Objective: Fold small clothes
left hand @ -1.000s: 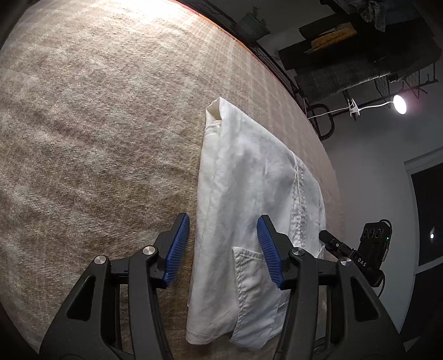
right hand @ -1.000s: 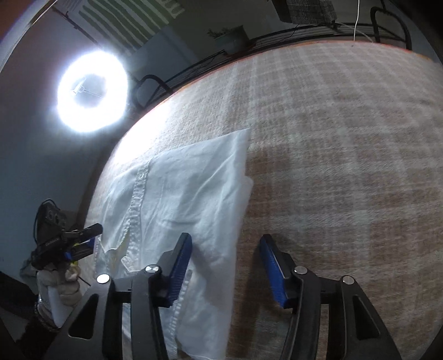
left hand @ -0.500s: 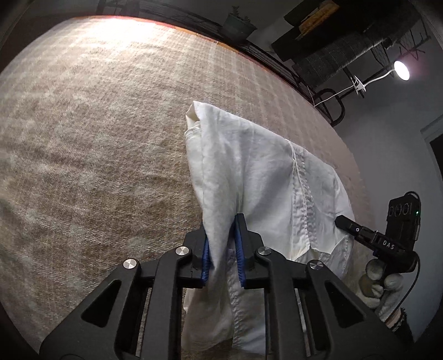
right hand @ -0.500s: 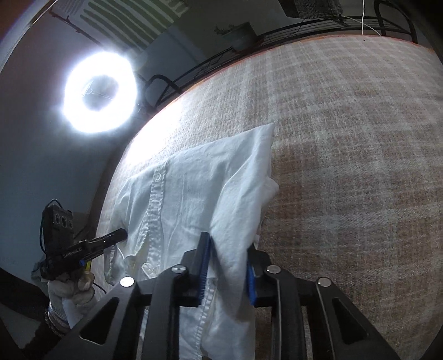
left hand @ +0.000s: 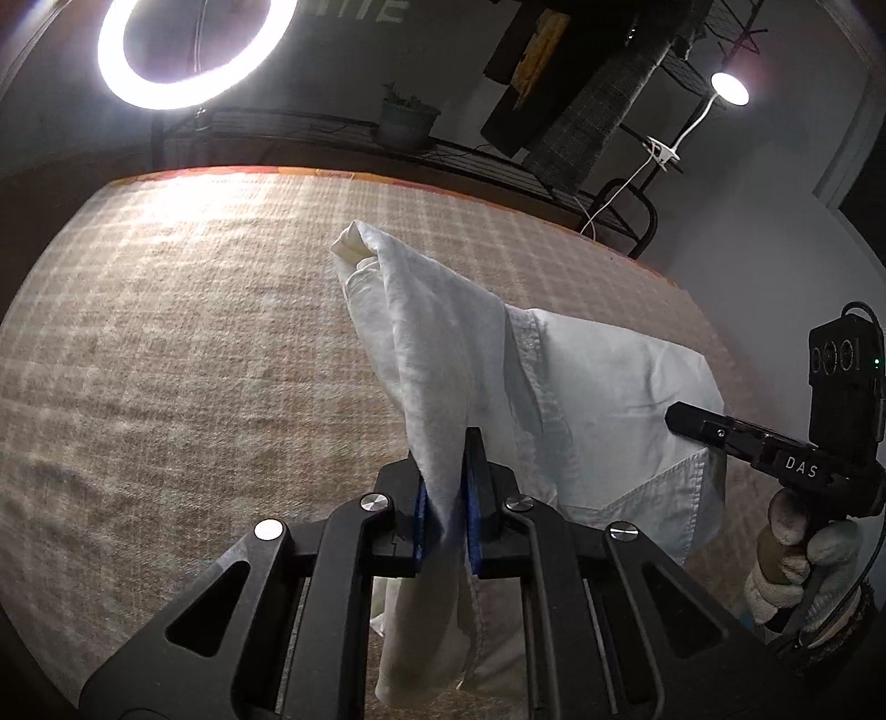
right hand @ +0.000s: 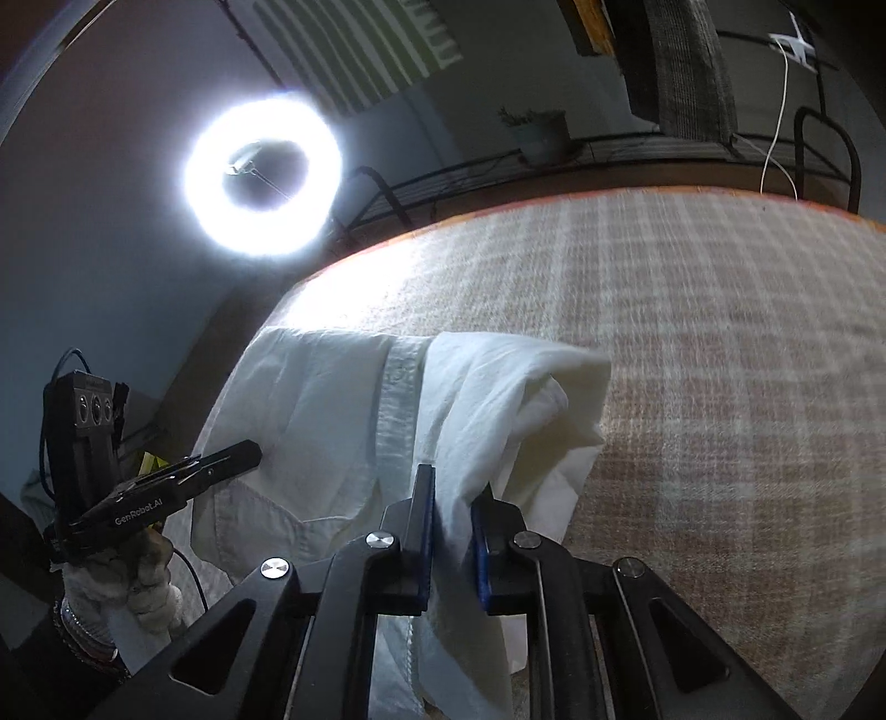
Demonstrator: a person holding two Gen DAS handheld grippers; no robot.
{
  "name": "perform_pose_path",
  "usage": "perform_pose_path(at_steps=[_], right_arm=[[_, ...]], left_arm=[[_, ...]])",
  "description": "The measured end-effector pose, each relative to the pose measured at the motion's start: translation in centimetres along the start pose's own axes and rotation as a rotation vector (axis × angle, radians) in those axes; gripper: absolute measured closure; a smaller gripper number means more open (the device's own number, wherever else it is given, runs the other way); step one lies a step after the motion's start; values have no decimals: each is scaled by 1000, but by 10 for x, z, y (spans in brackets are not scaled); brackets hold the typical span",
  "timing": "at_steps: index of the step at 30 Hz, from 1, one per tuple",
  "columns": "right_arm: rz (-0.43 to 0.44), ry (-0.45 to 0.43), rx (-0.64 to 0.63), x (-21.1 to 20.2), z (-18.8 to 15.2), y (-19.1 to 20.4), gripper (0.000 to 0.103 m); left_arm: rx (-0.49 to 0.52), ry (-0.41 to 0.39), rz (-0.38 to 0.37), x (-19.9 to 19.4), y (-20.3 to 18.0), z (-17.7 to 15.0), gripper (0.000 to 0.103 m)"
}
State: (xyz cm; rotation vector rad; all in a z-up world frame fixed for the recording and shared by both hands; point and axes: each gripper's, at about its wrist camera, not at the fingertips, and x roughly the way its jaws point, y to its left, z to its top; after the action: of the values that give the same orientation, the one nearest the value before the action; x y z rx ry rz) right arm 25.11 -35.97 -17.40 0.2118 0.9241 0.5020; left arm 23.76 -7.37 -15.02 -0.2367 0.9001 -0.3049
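Observation:
A small white button shirt (left hand: 598,387) lies on a beige plaid blanket (left hand: 194,376). My left gripper (left hand: 446,471) is shut on one edge of the shirt and holds it lifted off the blanket. My right gripper (right hand: 451,498) is shut on the opposite edge of the shirt (right hand: 332,421) and holds that lifted too. The cloth hangs in folds from both pairs of blue pads. The right gripper also shows in the left wrist view (left hand: 686,421), and the left gripper in the right wrist view (right hand: 243,451).
A ring light (left hand: 194,50) glares beyond the blanket's far edge. A black metal rack (left hand: 443,149) with a potted plant (left hand: 407,116) runs behind the blanket. A clamp lamp (left hand: 728,88) is at the back right. Bare blanket (right hand: 720,360) stretches around the shirt.
Both grippers went from open around the shirt's edges to shut on them. They have since lifted the edges up, and the views have tilted up toward the room.

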Motion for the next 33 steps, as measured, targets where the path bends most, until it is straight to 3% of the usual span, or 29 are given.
perform_pose_path(at_steps=[7, 16, 21, 33], right_arm=[[-25, -69, -18, -41, 0, 2, 94], [-58, -120, 7, -72, 15, -27, 94], [-95, -147, -13, -89, 25, -52, 94], [-252, -193, 41, -128, 65, -176, 95]], left_arm=[[91, -51, -32, -8, -50, 8, 95], [141, -58, -81, 13, -99, 27, 95], [169, -41, -103, 45, -130, 43, 95], [217, -22, -172, 164, -246, 94, 95]])
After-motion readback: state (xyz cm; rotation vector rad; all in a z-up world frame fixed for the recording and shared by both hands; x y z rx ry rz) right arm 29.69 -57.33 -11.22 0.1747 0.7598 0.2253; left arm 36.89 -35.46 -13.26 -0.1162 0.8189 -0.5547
